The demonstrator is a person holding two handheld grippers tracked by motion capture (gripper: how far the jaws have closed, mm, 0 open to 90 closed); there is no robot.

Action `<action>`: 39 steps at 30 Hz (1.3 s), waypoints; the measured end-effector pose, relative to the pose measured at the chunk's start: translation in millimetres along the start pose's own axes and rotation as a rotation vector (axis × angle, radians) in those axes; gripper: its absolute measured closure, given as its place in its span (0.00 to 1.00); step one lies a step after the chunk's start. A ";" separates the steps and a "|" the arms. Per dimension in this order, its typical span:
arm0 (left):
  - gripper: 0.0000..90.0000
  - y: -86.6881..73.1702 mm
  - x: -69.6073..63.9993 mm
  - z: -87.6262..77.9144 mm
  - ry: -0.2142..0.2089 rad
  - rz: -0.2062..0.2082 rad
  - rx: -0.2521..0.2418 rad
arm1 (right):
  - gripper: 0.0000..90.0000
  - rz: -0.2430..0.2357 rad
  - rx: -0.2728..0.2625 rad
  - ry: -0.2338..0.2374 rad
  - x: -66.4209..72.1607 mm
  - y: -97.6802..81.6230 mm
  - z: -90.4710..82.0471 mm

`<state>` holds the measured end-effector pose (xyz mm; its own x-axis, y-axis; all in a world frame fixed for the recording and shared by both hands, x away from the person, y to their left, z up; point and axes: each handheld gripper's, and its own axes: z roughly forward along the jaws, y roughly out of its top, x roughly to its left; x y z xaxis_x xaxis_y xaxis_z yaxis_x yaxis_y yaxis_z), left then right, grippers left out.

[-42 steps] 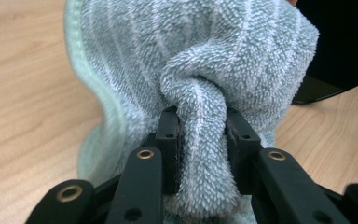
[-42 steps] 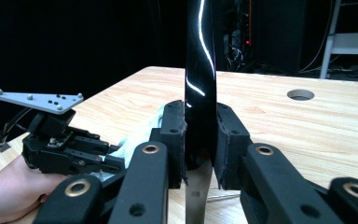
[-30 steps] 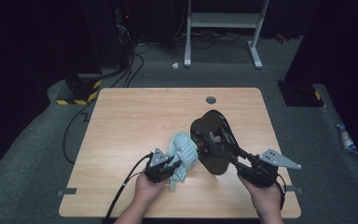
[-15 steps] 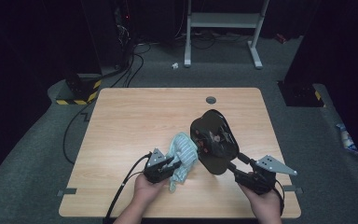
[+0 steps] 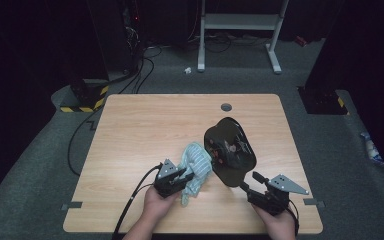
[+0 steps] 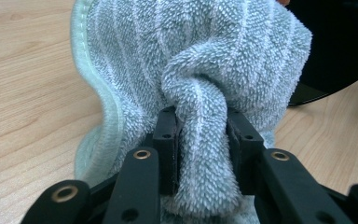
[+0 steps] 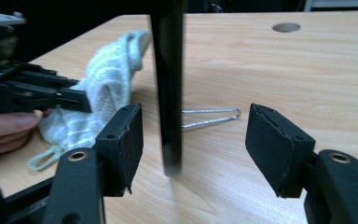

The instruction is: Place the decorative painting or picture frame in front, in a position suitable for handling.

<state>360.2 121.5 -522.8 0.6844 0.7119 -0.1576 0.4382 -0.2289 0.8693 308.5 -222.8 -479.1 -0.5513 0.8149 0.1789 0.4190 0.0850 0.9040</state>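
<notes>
Now left tool (image 6: 200, 154) pinches towel (image 6: 191, 70); right tool (image 7: 196, 144) just opened, frame (image 7: 168, 84) loose between jaws.

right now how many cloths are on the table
1: a pale green striped cloth at the table's near middle, pinched in the left tool, beside the black mirror.

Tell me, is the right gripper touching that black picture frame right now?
Apart. In the right gripper view, the right gripper has just been opening, and the black frame's edge stands between the pads with clear table on both sides.
</notes>
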 end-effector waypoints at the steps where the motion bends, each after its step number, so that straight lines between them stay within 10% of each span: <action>1: 0.77 -0.1 -0.4 0.1 0.000 -0.001 -0.001 | 0.42 0.005 0.003 -0.008 -0.9 -2.0 1.2; 21: 0.78 5.7 3.9 -9.9 -0.013 -0.039 -0.061 | 0.45 -0.040 0.032 0.064 4.5 -12.4 22.8; 39: 0.78 78.1 -21.5 -38.6 -0.047 0.005 -0.241 | 0.47 -0.037 0.044 0.094 8.0 -14.5 32.3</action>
<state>357.2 113.9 -433.4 0.7149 0.6785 -0.1692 0.2865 -0.0635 0.9560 321.3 -199.0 -503.3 -0.6315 0.7534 0.1834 0.4270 0.1404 0.8933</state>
